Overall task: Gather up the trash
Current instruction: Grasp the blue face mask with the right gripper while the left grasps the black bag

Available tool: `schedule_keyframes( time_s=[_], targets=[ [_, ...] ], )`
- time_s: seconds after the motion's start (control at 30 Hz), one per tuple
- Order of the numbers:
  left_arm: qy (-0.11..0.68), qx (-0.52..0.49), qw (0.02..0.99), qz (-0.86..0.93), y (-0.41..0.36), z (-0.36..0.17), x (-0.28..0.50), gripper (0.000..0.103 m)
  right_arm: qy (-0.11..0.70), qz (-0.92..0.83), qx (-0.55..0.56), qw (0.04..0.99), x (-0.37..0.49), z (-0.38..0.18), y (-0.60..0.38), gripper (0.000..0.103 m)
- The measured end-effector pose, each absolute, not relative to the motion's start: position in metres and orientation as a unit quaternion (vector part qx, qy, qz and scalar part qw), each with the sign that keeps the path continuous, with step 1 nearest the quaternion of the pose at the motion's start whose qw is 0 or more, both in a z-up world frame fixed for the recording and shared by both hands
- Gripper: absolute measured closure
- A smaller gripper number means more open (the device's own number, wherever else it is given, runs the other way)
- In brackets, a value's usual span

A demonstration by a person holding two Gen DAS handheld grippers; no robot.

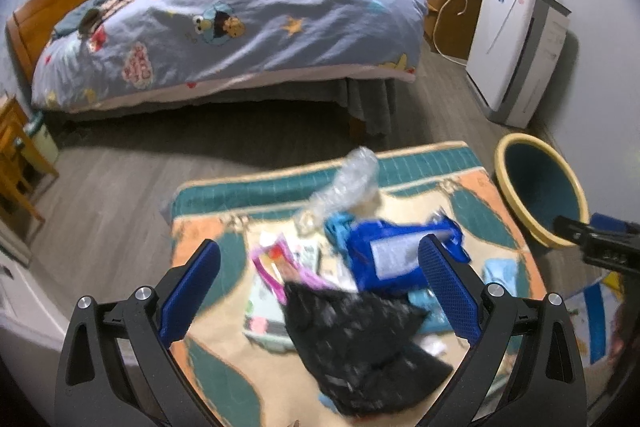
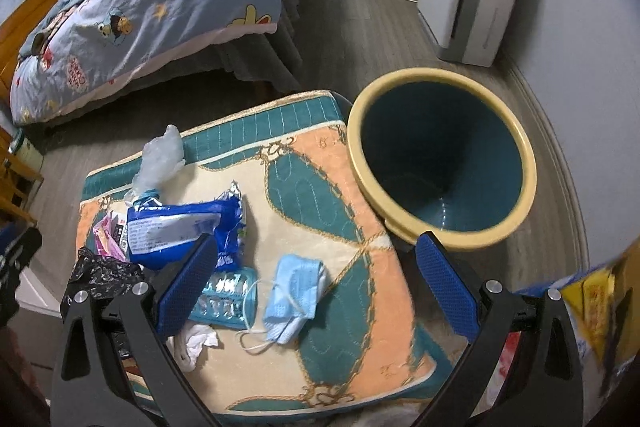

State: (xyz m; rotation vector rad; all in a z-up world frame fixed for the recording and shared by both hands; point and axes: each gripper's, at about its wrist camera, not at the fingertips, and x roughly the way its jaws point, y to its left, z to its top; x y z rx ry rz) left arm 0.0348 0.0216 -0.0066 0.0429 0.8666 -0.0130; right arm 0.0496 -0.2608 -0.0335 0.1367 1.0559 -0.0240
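Bedroom floor, trash strewn on a patterned rug (image 2: 304,187): my left tongs (image 1: 320,267) hang apart above a crumpled black plastic bag (image 1: 360,339), gripping nothing. My right tongs (image 2: 316,267) likewise stand apart and empty over a blue face mask (image 2: 296,291). From the mask, a blue snack wrapper (image 2: 180,231) lies at ten o'clock, with a clear plastic bag (image 2: 160,159) beyond it at eleven near the rug's far edge. A light-blue blister tray (image 2: 224,295) sits just beside the mask at nine, and a white tissue wad (image 2: 196,343) at eight. The teal bin with a cream rim (image 2: 528,163) stands at the rug's edge, at one o'clock from the mask, its mouth open toward my right camera. A bed (image 1: 240,19) under a cartoon quilt fills the background at twelve; a white appliance (image 1: 516,51) stands against the wall at two.
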Motion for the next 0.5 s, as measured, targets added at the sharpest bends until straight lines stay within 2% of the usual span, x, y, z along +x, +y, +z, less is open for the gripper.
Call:
schedule_keyframes(
  time_s=[0.23, 0.5],
  targets=[
    [0.438, 0.029, 0.899, -0.001, 0.025, -0.016, 0.073, 0.005, 0.530, 0.010, 0.079, 0.844, 0.060, -0.059, -0.272, 0.006],
    [0.476, 0.005, 0.879, -0.002, 0.026, -0.040, 0.062, 0.005, 0.563, 0.034, 0.070, 0.823, 0.059, -0.094, -0.259, 0.006]
  ],
)
